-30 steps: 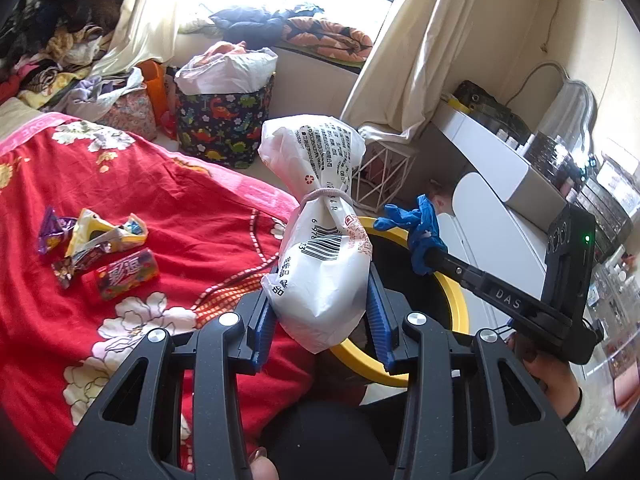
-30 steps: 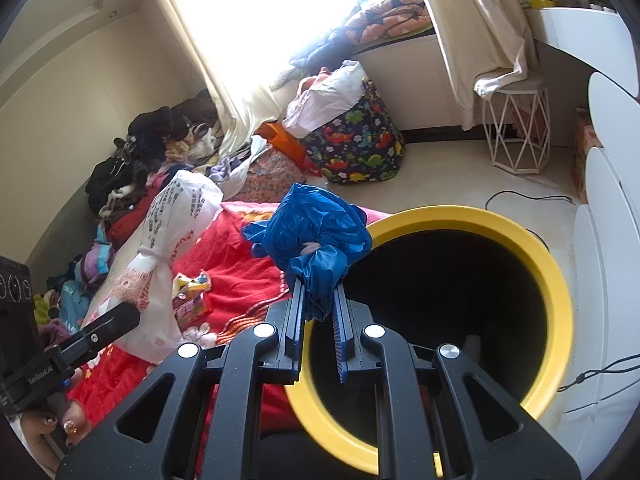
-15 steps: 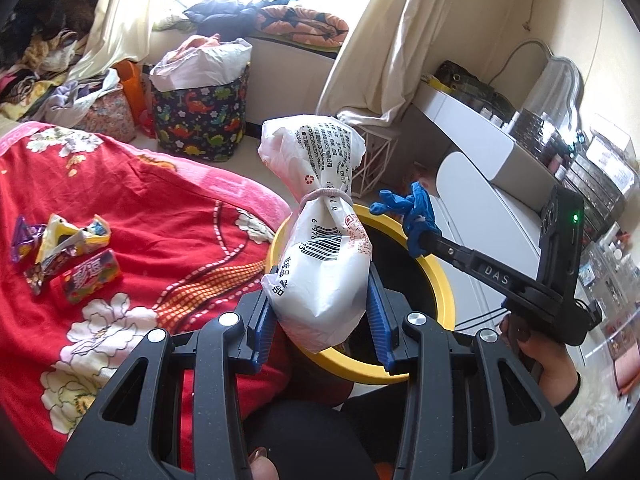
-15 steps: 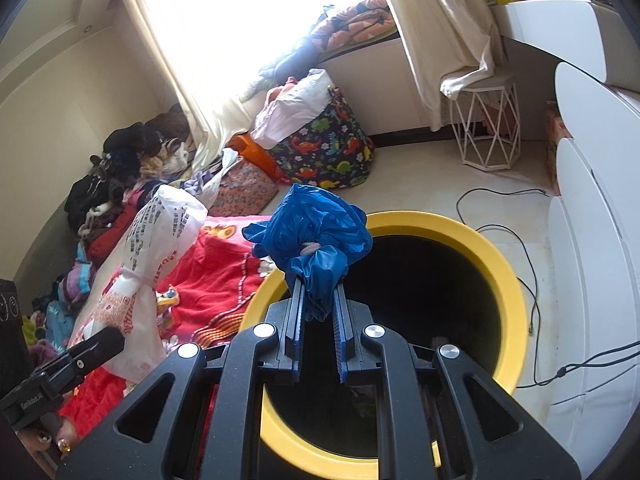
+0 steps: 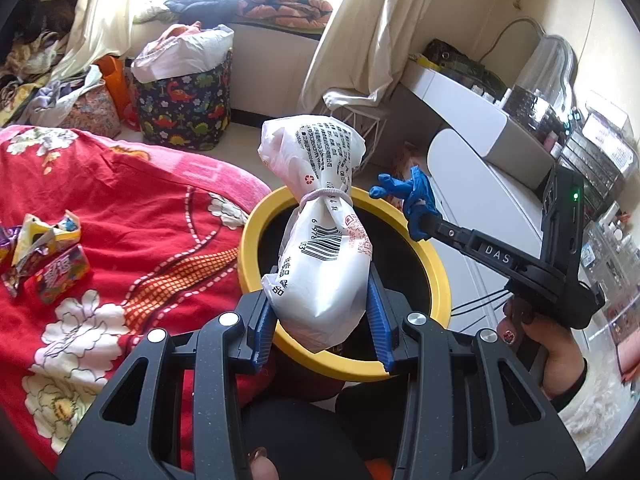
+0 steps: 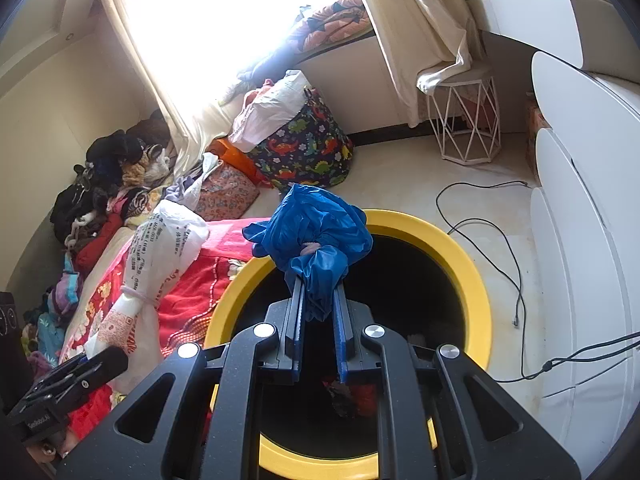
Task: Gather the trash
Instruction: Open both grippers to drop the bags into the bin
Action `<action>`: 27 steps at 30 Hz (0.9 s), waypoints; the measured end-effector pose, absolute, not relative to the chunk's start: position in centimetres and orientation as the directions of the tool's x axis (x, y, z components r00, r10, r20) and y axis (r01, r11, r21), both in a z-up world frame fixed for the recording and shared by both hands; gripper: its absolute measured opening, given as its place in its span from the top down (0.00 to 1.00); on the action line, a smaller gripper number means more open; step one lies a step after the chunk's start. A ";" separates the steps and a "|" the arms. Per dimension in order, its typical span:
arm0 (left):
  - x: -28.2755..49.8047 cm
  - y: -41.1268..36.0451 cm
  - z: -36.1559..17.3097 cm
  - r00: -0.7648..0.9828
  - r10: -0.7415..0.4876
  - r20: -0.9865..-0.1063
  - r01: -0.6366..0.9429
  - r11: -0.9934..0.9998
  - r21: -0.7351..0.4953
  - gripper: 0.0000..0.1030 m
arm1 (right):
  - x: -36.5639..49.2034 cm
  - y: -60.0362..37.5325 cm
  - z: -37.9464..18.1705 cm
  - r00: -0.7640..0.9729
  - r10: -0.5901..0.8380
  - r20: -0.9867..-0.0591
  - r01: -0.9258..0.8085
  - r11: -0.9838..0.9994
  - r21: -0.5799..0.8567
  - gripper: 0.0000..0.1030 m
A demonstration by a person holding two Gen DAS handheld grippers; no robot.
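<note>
Both your tongs sit over the mouth of the yellow-rimmed bin (image 5: 440, 280), and there's open room below each of them. Your left gripper (image 5: 320, 322) clamps the lower half of a white plastic bag (image 5: 324, 264), tied off with a band at its neck; its pads press in on both sides, and the bag stands up above the near-left part of the rim. Your right gripper (image 6: 318, 332) is pinched nearly closed on a crumpled blue bag (image 6: 316, 236), which bulges above the fingertips over the bin's far-left edge.

Just left of the left tongs, the red floral blanket (image 5: 120, 208) runs right up against the rim. Snack wrappers (image 5: 44, 256) lie on it, well to the left of your tongs.

To the right of the right tongs, the white cabinet (image 6: 580, 200) stands near the bin, with bare floor and a loose black cable (image 6: 508, 248) between.

Inside the bin it's dark; some scraps, one reddish, lie at the bottom just ahead of the right tongs. Far ahead, a dinosaur-print hamper (image 6: 308, 148) stands stuffed with clothes.
</note>
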State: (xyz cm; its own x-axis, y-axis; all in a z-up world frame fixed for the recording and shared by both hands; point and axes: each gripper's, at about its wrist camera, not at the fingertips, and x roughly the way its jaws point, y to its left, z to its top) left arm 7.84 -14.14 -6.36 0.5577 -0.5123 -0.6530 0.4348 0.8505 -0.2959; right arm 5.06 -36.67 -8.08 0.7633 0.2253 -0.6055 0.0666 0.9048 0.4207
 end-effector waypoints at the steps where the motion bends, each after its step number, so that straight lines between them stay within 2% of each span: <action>1: 7.9 -14.3 -6.5 0.554 -0.513 -0.655 0.438 0.849 -0.295 0.68 | 5.1 -36.7 -8.1 0.763 0.223 -0.607 0.070 0.905 0.420 0.88; 27: 11.4 -18.6 -10.8 0.455 -0.492 -0.742 0.456 0.845 -0.280 0.68 | 5.8 -38.6 -10.8 0.724 0.191 -0.663 0.141 0.899 0.414 0.87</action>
